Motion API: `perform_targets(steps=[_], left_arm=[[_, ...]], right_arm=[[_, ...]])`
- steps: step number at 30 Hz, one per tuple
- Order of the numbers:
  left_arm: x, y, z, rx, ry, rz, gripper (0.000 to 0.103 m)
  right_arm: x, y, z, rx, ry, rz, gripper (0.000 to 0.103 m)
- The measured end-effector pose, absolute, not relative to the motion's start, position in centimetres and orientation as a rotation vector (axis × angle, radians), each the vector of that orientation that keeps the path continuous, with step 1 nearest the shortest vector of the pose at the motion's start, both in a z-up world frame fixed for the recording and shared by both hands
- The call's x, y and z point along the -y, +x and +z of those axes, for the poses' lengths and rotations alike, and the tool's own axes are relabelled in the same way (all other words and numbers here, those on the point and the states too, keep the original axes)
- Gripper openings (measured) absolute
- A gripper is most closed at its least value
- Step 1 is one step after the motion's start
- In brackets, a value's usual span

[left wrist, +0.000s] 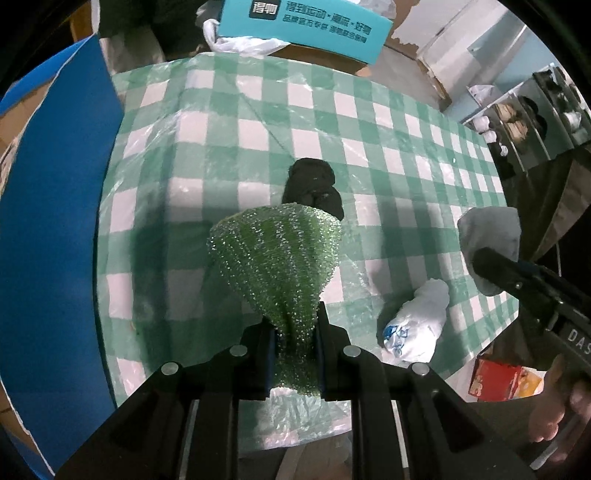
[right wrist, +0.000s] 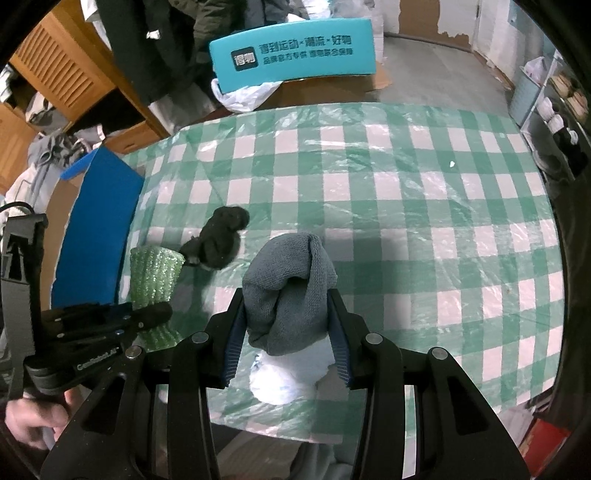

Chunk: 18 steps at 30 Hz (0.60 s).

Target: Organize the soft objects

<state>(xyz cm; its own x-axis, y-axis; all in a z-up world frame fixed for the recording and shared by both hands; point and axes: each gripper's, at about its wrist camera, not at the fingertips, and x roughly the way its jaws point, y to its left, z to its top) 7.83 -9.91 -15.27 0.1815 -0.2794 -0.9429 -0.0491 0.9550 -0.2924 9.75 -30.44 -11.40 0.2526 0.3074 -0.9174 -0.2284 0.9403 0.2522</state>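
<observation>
My left gripper (left wrist: 295,334) is shut on a glittery green scouring cloth (left wrist: 277,254), which hangs above the green-and-white checked tablecloth (left wrist: 229,122). Just beyond the cloth lies a rolled black sock (left wrist: 314,184). My right gripper (right wrist: 286,328) is shut on a grey knitted cloth (right wrist: 291,284), lifted over a white crumpled bundle (right wrist: 284,380) with blue print. In the left wrist view the grey cloth (left wrist: 487,236) shows at the right, with the white bundle (left wrist: 417,321) on the table below it. The right wrist view shows the green cloth (right wrist: 155,280) and black sock (right wrist: 221,240) at the left.
A blue box flap (left wrist: 55,221) stands along the table's left edge. A teal printed box (left wrist: 306,26) and a white plastic bag (left wrist: 236,44) sit beyond the far edge. Shelves (left wrist: 535,110) stand at the right, and a red packet (left wrist: 502,380) lies below the table's near right corner.
</observation>
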Motion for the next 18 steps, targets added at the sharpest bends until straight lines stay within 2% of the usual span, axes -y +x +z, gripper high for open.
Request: perform_targets(steps=[18], left_arm=[[8.5,6.3,-16.9,-1.419,-0.333,-0.176,0.019]], right_arm=[[24.8,11.1,-14.1,-1.308,0.082,0.471,0.041]])
